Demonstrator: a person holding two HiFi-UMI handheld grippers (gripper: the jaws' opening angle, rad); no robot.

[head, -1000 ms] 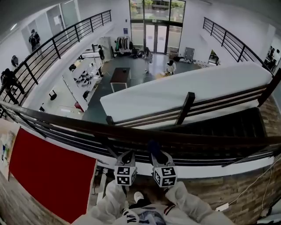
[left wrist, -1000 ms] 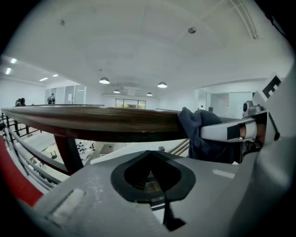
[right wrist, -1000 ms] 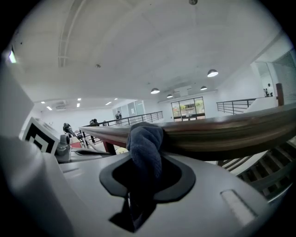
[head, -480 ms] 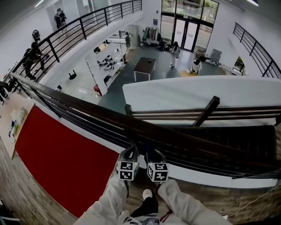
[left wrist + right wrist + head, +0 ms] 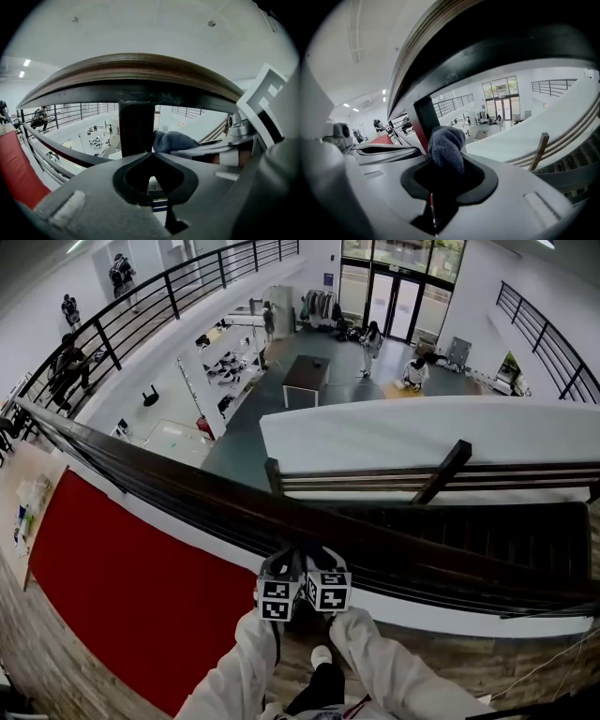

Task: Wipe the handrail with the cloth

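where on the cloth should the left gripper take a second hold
The bunched end of the cloth standing above the jaws of the right gripper, coming in from the left: the lower part is already pinched there, and the handrail is close overhead.

**Camera arrangement.** The head view is looking steeply down from a balcony, over the handrail [image 5: 169, 474], onto the hall floor [image 5: 248, 442] well below. The left and right gripper views are sitting just under that rail, facing outward and upward. All three are sharing the handrail and hall. Both gripper views are showing a dark post [image 5: 136, 126] close by.
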